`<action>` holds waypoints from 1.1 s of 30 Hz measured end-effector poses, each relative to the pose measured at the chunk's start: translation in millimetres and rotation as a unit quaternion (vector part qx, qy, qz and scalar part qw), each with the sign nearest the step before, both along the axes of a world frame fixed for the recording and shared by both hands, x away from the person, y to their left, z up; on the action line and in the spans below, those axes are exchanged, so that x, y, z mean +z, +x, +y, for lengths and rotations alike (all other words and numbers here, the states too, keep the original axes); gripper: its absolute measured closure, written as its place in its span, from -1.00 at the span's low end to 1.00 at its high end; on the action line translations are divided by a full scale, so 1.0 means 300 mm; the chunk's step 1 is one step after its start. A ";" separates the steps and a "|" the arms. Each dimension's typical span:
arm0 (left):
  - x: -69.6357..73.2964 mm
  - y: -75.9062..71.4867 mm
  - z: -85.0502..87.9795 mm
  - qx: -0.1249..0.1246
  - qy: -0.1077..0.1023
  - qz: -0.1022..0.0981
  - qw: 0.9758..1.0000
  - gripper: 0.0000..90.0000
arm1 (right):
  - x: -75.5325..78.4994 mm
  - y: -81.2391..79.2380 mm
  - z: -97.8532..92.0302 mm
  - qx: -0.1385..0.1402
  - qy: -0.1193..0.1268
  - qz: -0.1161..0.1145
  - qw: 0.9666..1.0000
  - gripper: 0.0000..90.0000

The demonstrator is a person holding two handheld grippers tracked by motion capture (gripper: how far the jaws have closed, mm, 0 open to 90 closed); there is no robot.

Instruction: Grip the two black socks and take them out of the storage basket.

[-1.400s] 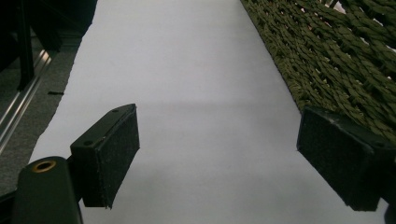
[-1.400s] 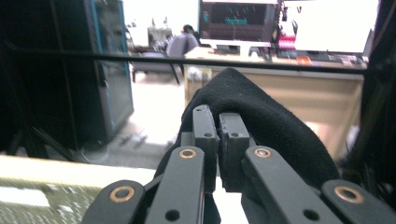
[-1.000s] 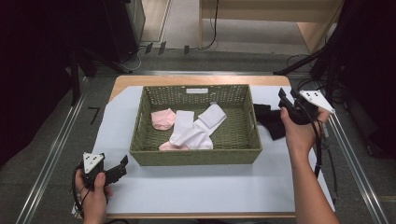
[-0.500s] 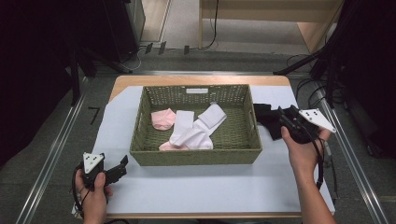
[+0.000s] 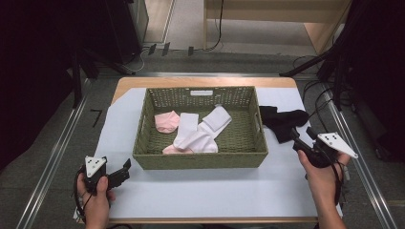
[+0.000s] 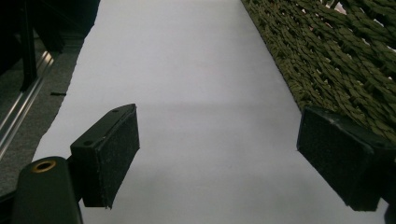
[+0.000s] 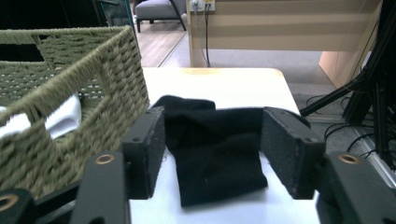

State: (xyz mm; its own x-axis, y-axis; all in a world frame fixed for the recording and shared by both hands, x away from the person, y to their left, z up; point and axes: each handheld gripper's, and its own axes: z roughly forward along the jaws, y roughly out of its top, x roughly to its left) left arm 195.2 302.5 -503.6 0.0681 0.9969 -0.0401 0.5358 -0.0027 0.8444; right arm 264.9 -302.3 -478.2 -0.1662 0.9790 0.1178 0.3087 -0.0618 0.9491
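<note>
Socks of black cloth (image 5: 282, 121) lie in a heap on the white table cover (image 5: 200, 191), just right of the woven green basket (image 5: 200, 160). We see the right gripper (image 7: 212, 149) low at the heap's near end, its jaws spread wide on either side of the cloth, not closed on it. Inside the basket lie white socks (image 5: 203, 131) and a pink sock (image 5: 167, 120). Our left gripper (image 6: 219, 144) sits wide open and empty by the basket's near left corner.
</note>
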 end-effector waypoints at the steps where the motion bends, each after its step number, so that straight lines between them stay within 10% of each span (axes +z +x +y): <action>1: 0.000 0.000 0.000 0.000 0.000 0.000 1.000 -0.69 | -0.006 -0.009 -0.009 0.001 0.002 0.001 1.000 -0.18; 18: 0.000 0.000 0.000 -0.001 0.000 0.001 1.000 -0.69 | -0.115 -0.209 -0.143 -0.017 0.002 0.036 0.999 -0.47; 33: -0.001 0.005 0.003 -0.003 -0.004 0.005 1.000 -0.69 | -0.163 -0.212 -0.179 -0.016 0.053 0.044 0.998 -0.61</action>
State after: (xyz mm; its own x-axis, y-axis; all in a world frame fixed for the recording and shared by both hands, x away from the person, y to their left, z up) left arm 196.5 303.4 -503.9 0.0738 0.9960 -0.0497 0.5447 0.0015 0.8387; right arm 201.2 -356.1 -527.1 -0.1195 0.9650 0.2333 0.3863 -0.1713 0.9063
